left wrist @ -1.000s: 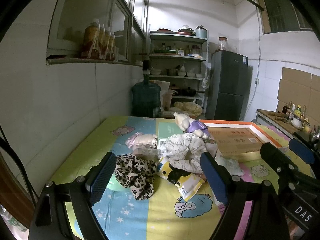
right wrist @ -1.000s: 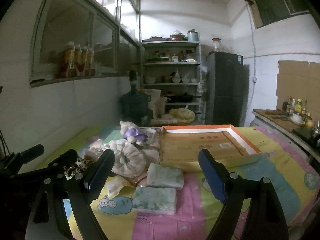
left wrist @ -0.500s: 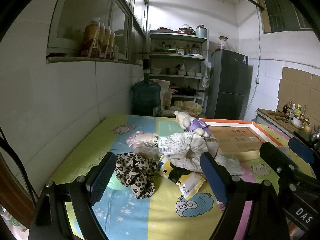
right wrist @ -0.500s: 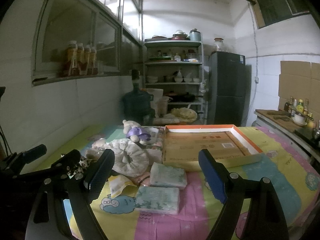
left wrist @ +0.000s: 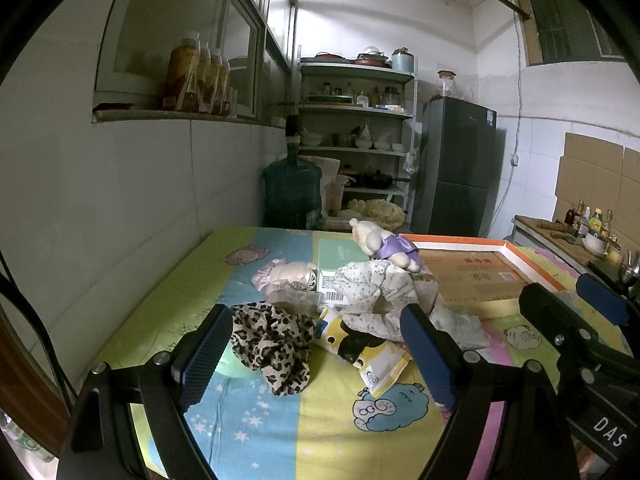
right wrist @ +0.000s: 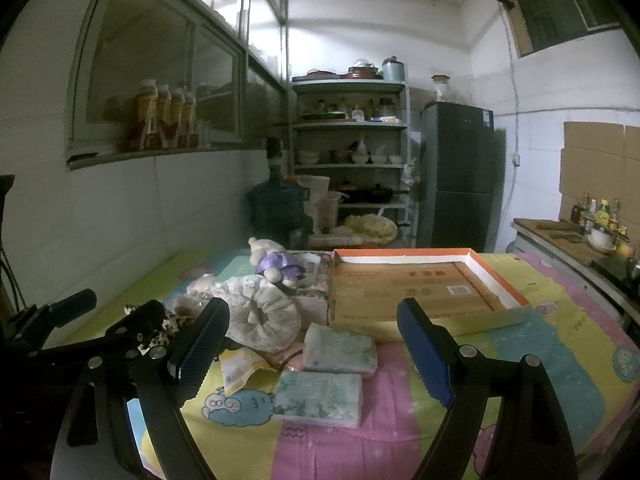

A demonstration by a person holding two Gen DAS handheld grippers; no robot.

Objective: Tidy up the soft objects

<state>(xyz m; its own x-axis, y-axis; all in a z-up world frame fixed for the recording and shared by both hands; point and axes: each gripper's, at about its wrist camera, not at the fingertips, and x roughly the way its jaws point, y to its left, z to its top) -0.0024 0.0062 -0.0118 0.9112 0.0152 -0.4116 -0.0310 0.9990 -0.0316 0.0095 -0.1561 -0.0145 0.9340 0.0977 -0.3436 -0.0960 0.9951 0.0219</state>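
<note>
Since a second ago, both cameras have drifted only slightly; the pile of soft things sits a little higher in each view and nothing on the table has shifted.

From the left wrist, the left gripper (left wrist: 316, 352) hovers above a table covered in a cartoon-print cloth (left wrist: 280, 420), its two blue-padded fingers spread wide and gripping nothing. Between them, further off, lies a leopard-print scrunchie (left wrist: 274, 344). Just to its right is a yellow and white packet (left wrist: 374, 354), partly tucked under a large floral scrunchie (left wrist: 376, 288). A small plush toy in a purple dress (left wrist: 386, 244) rests behind that, at the edge of a shallow orange-rimmed cardboard tray (left wrist: 516, 254). A pale pink frilly item (left wrist: 286, 274) lies left of the floral scrunchie. The right gripper's blue finger (left wrist: 602, 298) shows at the far right.

From the right wrist, the right gripper (right wrist: 312, 344) is also wide open and empty, raised above the cloth. Two tissue packs lie between its fingers: one nearer (right wrist: 318, 398), one just behind (right wrist: 340, 350), close together. The floral scrunchie (right wrist: 262, 318) sits to their left, the plush toy (right wrist: 276, 260) beyond it, and the tray (right wrist: 404, 254) to the right.
</note>
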